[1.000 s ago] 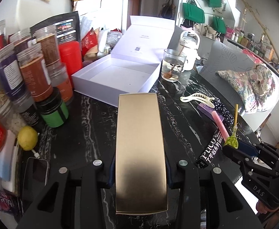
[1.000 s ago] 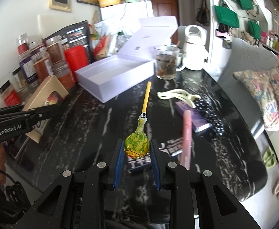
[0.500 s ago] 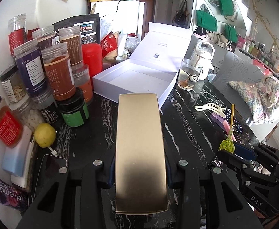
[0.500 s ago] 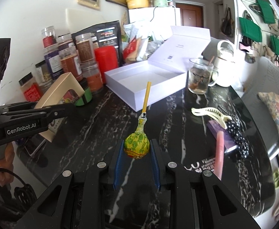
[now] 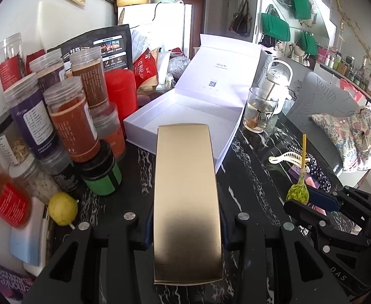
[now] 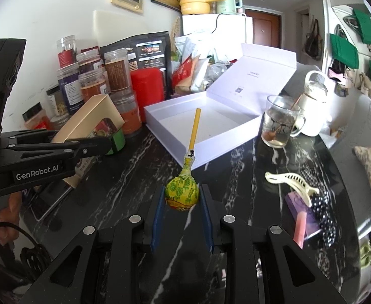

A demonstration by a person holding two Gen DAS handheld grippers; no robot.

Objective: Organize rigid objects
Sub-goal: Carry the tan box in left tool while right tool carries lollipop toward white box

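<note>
Now, my left hand-held gripper (image 5: 186, 230) is clamped on the gold box (image 5: 187, 202), pads pressed to its long sides, the box held clear of the counter (image 5: 248, 185). My right hand-held gripper (image 6: 182, 217) is closed narrow on the lollipop (image 6: 182, 193), gripping its yellow-green wrapped head with the yellow stick aimed ahead.

Landmark: the open white box (image 5: 185, 120), lid propped up at its far edge.

Changes from a second ago:
- Left view: the white box sat farther off and higher in frame; it is now larger and closer, and the far end of the gold box overlaps its near wall in the picture. I cannot tell whether the gold box is above the tray or just short of it.
- Right view: the lollipop's stick tip was short of the white box, over bare counter; it now lies across the near wall, tip over the tray interior in the picture.
- The jars (image 5: 71, 124) left of the white box have grown in both views, the green-banded tin (image 5: 101, 174) nearest.
- Both grips look unchanged, same narrow gaps.

Unmoved: glass mug (image 6: 279, 124) right of the white box, touching nothing; cream hair claw (image 6: 290, 181) near and right of it, beside the purple item (image 6: 299, 205) and pink tube (image 6: 300, 228). Lemon (image 5: 63, 208) lies near-left, by the jars.
</note>
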